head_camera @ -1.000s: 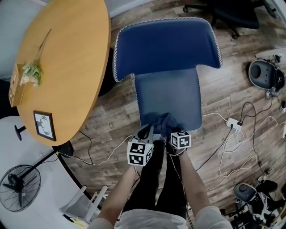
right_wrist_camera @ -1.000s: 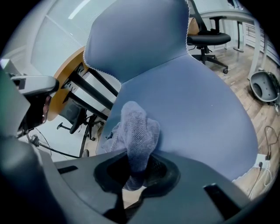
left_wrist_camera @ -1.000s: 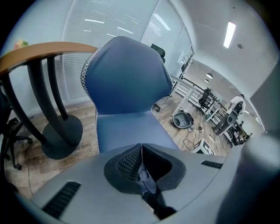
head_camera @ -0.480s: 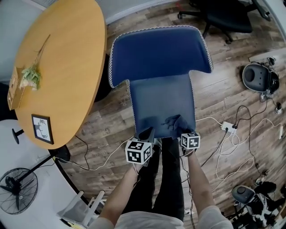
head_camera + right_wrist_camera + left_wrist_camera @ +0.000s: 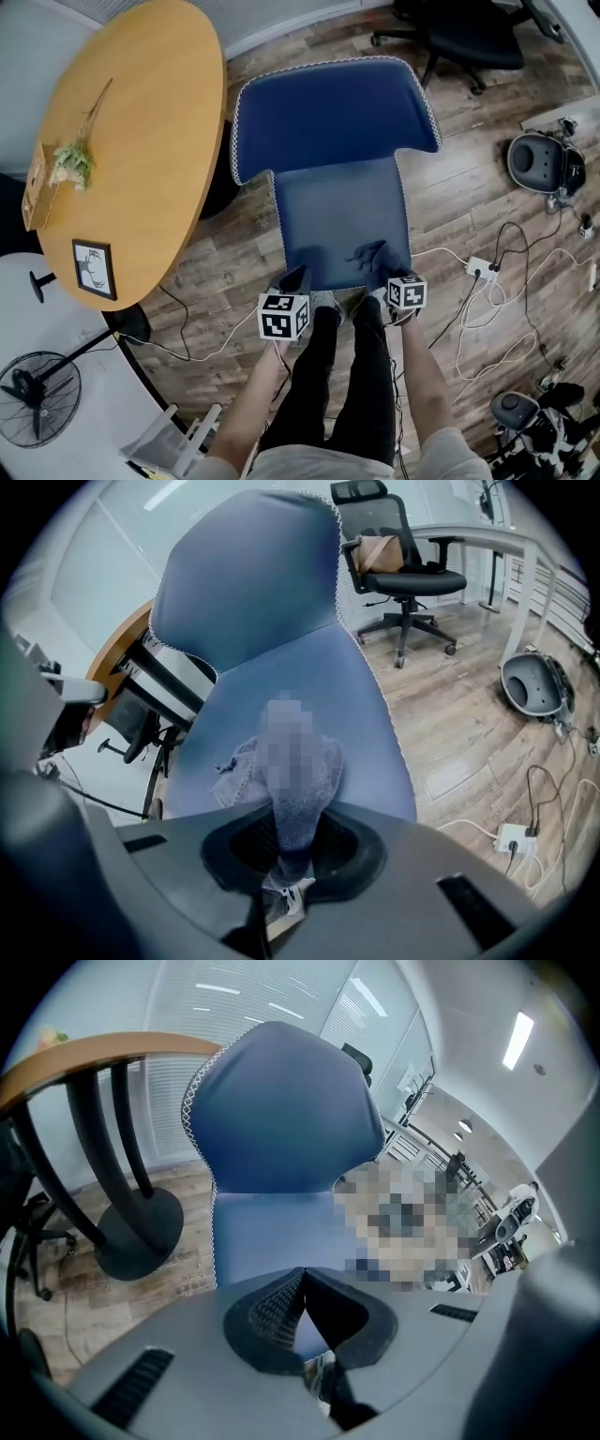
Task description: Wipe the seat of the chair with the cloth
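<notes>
The blue chair's seat [image 5: 337, 211] lies in front of me, its backrest [image 5: 333, 108] on the far side. A crumpled blue cloth [image 5: 370, 255] rests on the seat near its front right corner. My right gripper [image 5: 386, 274] is shut on the cloth [image 5: 281, 771], which spreads onto the seat [image 5: 309, 686] beyond the jaws. My left gripper [image 5: 294, 281] hangs at the seat's front left edge. Its jaws meet at the tips with nothing between them, and the seat [image 5: 272, 1237] lies just beyond them.
A round wooden table [image 5: 141, 112] stands close to the chair's left, bearing a picture frame [image 5: 94, 269] and dried flowers [image 5: 70, 159]. Cables and a power strip [image 5: 483, 269] lie on the floor at the right. A black office chair [image 5: 469, 37] stands behind. My legs are below the seat's front edge.
My right gripper has dragged the cloth from the middle of the seat's front toward its right side. The left gripper has drawn back a little toward the front left edge.
</notes>
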The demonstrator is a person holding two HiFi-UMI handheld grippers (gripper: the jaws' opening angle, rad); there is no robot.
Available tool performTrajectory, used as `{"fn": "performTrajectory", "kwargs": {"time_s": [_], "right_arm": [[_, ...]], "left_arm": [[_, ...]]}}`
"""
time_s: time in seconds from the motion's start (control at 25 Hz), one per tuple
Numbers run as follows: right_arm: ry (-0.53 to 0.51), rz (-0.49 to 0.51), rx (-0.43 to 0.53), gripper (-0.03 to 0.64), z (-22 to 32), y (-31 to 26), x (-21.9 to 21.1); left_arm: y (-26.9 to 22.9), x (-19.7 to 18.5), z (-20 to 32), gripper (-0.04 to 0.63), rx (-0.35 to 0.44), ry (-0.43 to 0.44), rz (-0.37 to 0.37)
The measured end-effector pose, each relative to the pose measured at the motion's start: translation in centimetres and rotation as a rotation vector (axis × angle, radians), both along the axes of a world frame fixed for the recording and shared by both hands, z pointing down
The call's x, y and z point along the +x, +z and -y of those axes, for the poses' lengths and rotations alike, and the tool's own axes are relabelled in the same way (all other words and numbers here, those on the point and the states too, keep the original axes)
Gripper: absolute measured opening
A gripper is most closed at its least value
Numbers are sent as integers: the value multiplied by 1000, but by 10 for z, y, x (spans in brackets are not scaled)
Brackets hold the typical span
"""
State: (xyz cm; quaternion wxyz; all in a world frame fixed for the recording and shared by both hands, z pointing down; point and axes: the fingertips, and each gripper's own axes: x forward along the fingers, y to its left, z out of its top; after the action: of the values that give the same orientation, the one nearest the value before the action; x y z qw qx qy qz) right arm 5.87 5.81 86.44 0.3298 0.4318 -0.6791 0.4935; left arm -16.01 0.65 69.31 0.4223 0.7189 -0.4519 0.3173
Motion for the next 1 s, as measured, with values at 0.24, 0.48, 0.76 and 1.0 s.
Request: {"fn": "performTrajectory", "kwargs": {"time_s": [0.24, 0.48, 0.76, 1.0], "right_arm": [[-14, 40, 1, 57, 0, 1, 0], [-55, -54, -29, 58, 4, 4, 58], [-17, -151, 38, 57, 3, -65, 134], [38, -22, 230, 57, 3, -177, 94]], "left_arm": [[-2, 7, -17, 26, 14, -74, 0], [-17, 38, -43, 26, 57, -125, -35], [-65, 57, -70, 26, 110, -201, -39], [-125, 66, -92, 26, 171, -237, -48]]}}
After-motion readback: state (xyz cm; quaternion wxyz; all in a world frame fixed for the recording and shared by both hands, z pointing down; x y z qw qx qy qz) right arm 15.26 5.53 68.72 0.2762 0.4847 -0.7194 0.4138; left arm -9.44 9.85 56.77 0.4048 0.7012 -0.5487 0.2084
